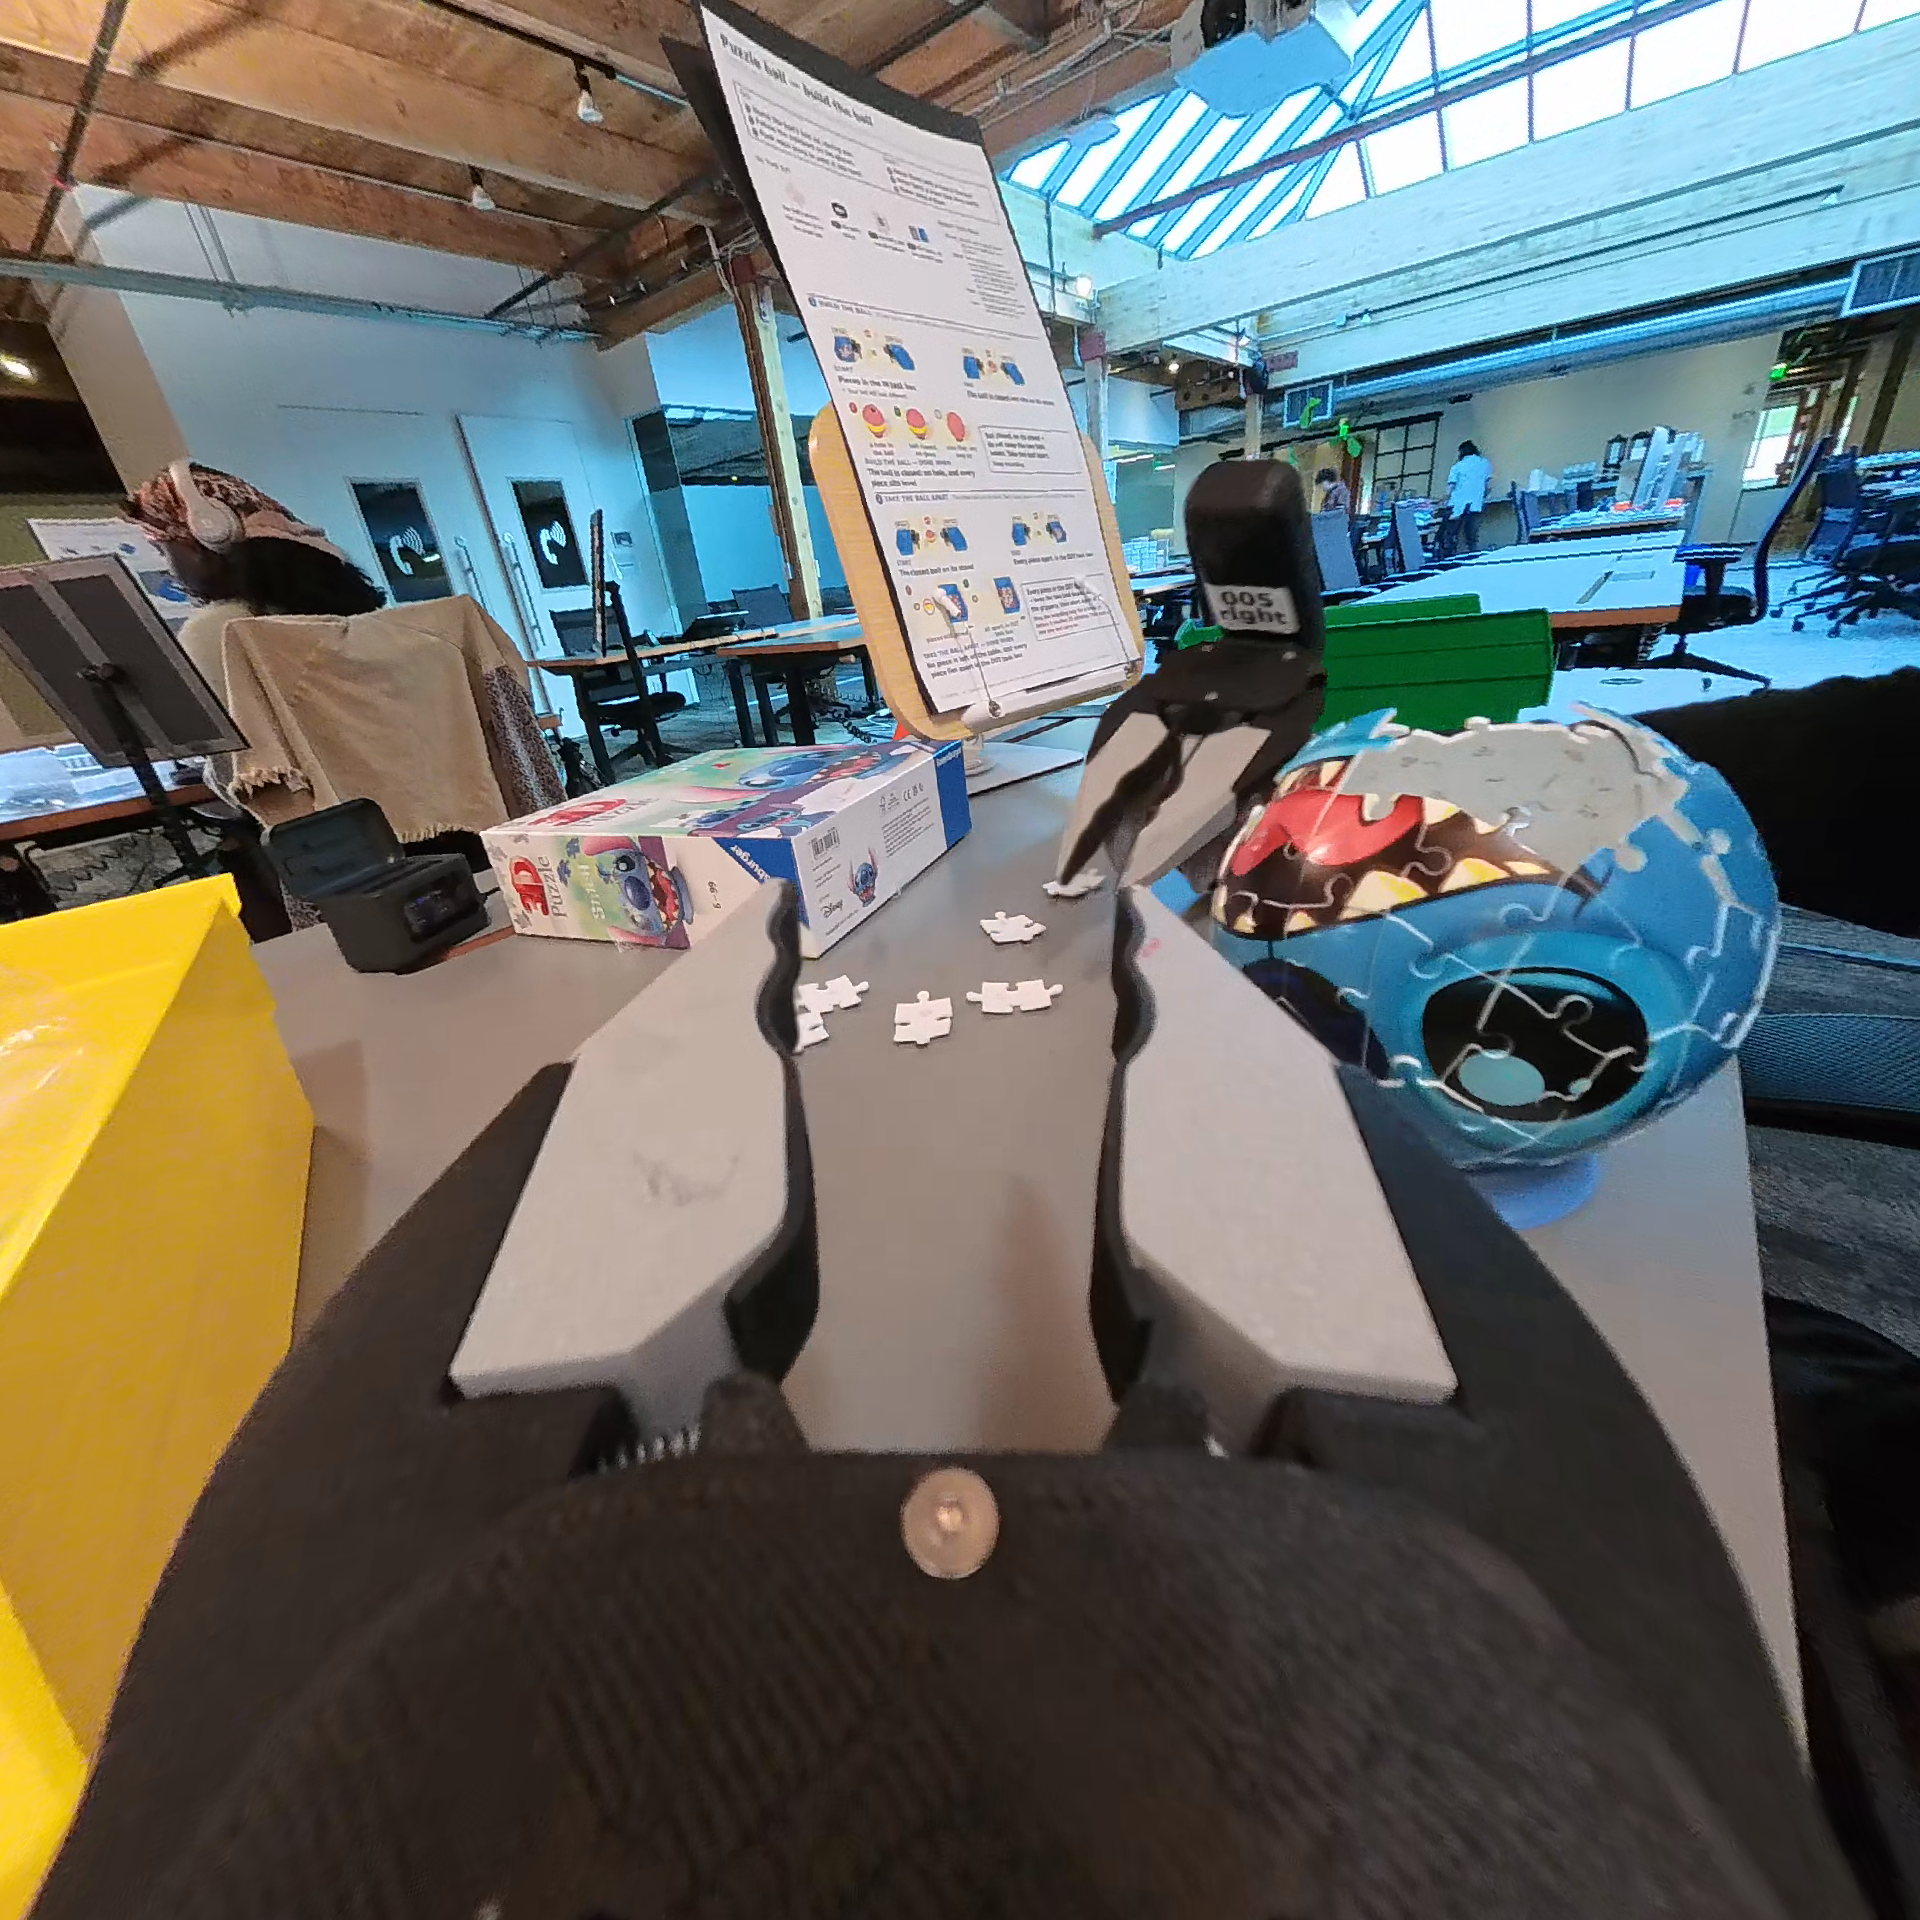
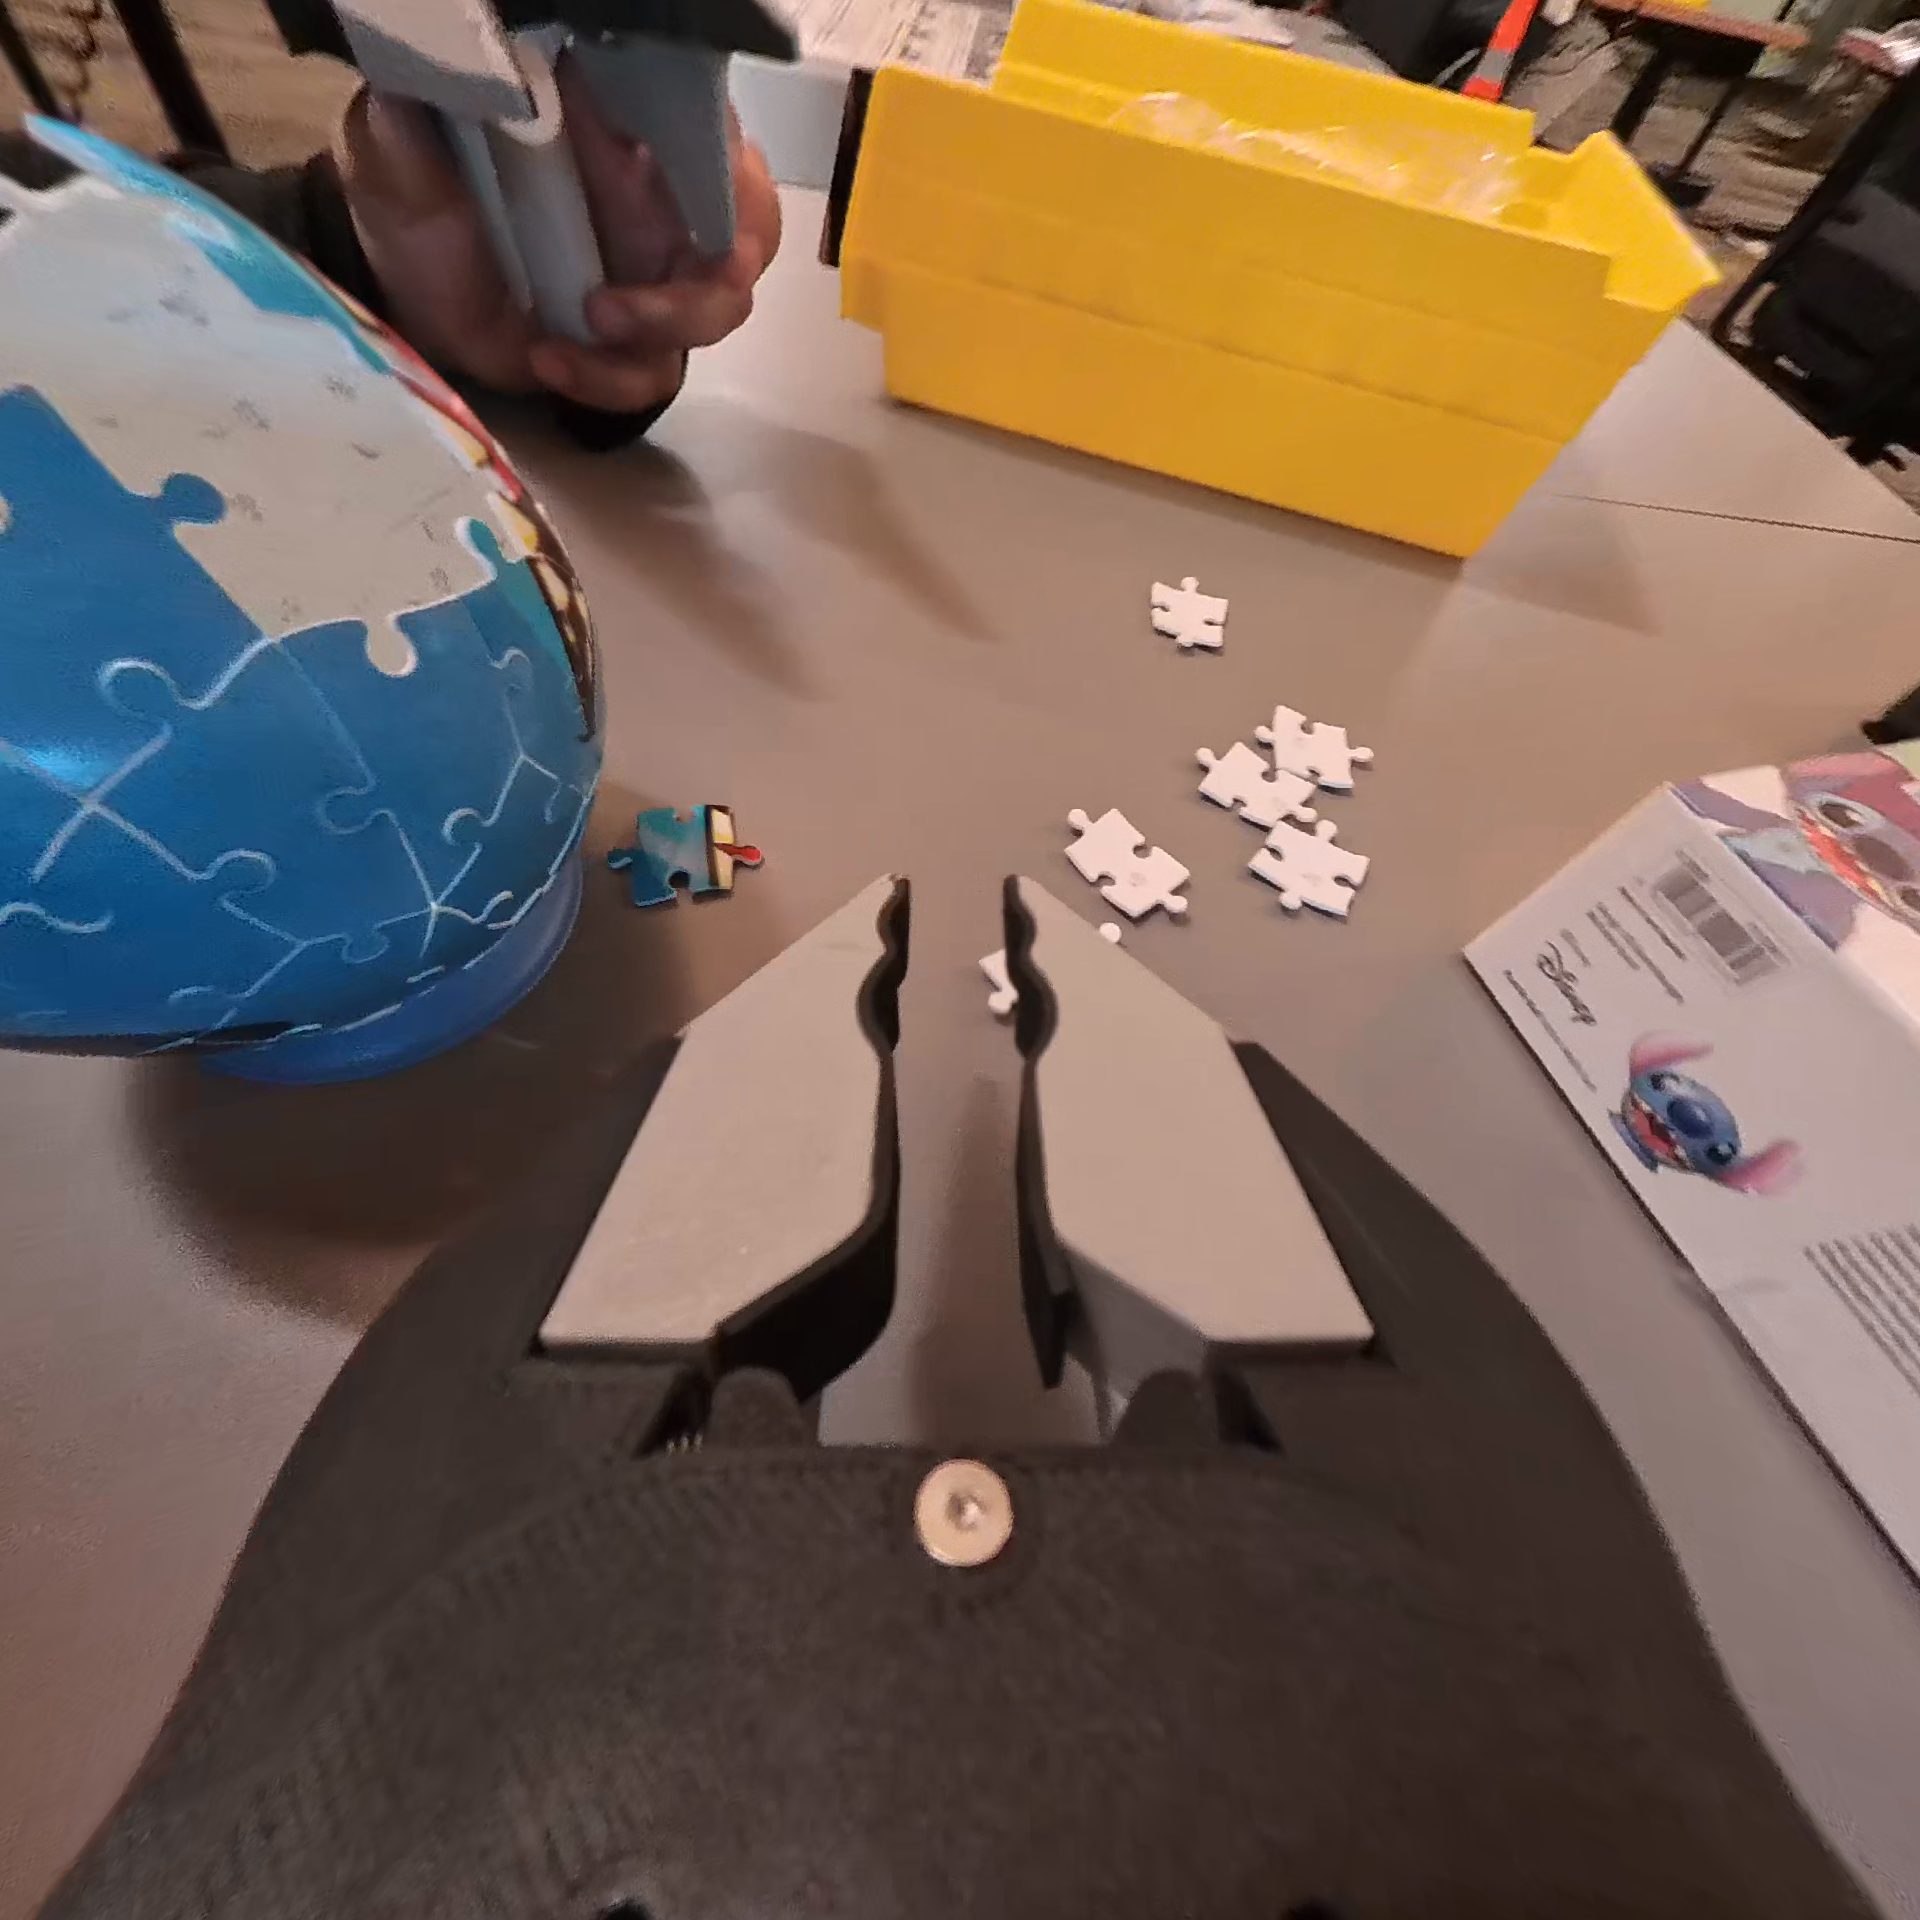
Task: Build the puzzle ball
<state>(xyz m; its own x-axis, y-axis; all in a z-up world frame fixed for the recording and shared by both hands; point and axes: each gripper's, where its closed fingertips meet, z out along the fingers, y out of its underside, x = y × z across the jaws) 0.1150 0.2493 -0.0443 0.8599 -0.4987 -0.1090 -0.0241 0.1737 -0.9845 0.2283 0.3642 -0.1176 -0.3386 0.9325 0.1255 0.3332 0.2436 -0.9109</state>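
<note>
The blue puzzle ball (image 1: 1496, 935) stands on a blue ring stand (image 1: 1538, 1184) on the grey table, with a big gap on top that shows its grey inside. It also shows in the right wrist view (image 2: 239, 675). Several white, face-down pieces (image 2: 1252, 784) lie loose on the table. One coloured piece (image 2: 686, 852) lies by the stand. My right gripper (image 2: 956, 904) is low over the table, jaws a narrow gap apart, with a white piece (image 2: 997, 982) lying between and under its tips. My left gripper (image 1: 954, 935) is wide open and empty, short of the pieces.
A yellow bin (image 2: 1226, 343) stands on the left gripper's side. The puzzle box (image 1: 727, 852) lies behind the pieces, with a black case (image 1: 384, 883) beside it. An instruction sheet on a stand (image 1: 935, 416) and a green bin (image 1: 1434, 655) are at the back. There is about 20 centimetres between the tips of the two grippers. The coloured piece (image 2: 686, 852) is closer to my right gripper, around 8 centimetres from its tips; the left tips are 15 centimetres off.
</note>
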